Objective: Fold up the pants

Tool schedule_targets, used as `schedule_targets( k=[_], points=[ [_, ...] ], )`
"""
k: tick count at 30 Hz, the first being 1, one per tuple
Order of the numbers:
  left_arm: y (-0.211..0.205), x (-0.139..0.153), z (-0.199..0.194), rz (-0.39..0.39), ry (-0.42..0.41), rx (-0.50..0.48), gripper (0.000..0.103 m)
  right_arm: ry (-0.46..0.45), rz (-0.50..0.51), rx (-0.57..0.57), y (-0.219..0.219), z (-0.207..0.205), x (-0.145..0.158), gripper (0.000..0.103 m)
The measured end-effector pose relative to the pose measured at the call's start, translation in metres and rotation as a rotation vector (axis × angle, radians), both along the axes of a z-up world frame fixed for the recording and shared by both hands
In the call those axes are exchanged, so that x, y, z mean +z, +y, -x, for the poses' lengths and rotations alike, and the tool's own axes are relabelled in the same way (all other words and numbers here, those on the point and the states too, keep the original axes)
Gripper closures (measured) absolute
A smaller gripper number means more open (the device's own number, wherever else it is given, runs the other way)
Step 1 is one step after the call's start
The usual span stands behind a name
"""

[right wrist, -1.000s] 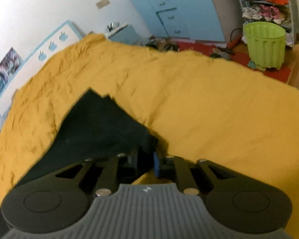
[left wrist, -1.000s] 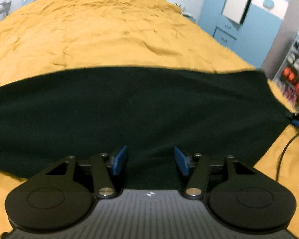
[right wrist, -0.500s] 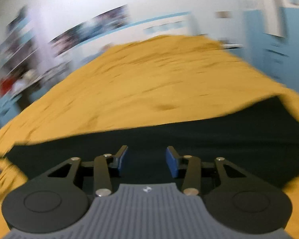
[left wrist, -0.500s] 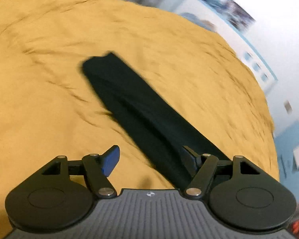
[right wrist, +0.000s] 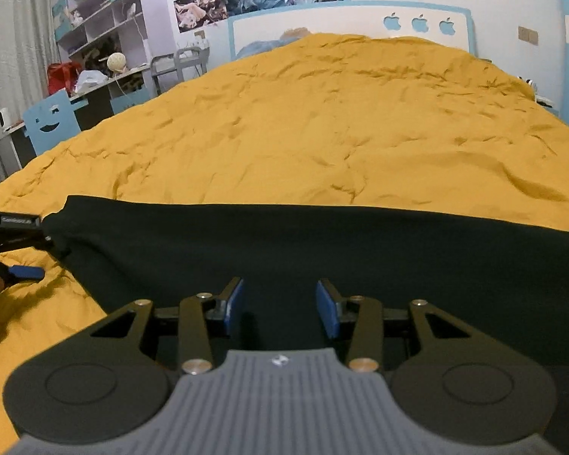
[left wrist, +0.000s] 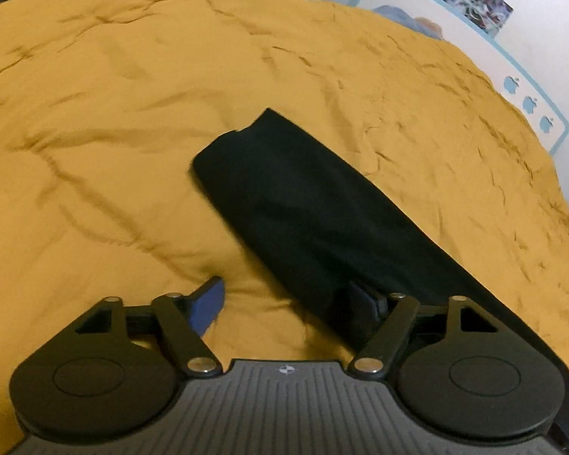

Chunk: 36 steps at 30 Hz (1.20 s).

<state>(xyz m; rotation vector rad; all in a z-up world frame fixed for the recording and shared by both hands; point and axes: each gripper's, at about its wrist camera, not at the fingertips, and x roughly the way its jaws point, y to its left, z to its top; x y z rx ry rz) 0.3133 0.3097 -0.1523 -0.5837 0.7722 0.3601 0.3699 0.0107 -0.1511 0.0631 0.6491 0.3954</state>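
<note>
Yellow bedspread (right wrist: 341, 121) carries your dark pants (left wrist: 303, 208), lying as a long strip. Your left claw (left wrist: 290, 299) is opening wide at one end, one pad on the cloth; your right claw (right wrist: 280, 307) hangs half spread over the middle, pinching nothing. Grab one layer only and the strip could skew.

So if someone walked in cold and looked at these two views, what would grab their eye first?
The mustard-yellow bedspread fills nearly everything, rumpled all over. Across it lies the long strip of dark pants, folded narrow and flat, running diagonally in the left wrist view and straight across the right wrist view. The left gripper is opening at one end of the pants, and the right gripper hangs open over their middle, gripping nothing.
</note>
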Motion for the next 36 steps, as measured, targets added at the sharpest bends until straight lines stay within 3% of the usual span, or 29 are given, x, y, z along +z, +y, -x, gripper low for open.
schedule_targets(
  k=[13,22,32,36],
  points=[
    [0.005,-0.007,-0.027,-0.065,-0.021,-0.066,0.012,0.001,-0.012,0.047,0.070,-0.009,0.000,0.064],
    [0.003,-0.009,-0.033,-0.106,-0.030,-0.090,0.012,0.031,0.088,0.055,0.098,-0.009,-0.033,0.060],
    [0.004,-0.008,-0.033,-0.102,-0.038,-0.088,0.012,0.021,0.084,0.055,0.094,-0.007,-0.045,0.058],
    [0.010,-0.009,-0.032,-0.045,-0.071,-0.081,0.021,0.018,0.075,0.054,0.092,-0.007,-0.046,0.058]
  ],
)
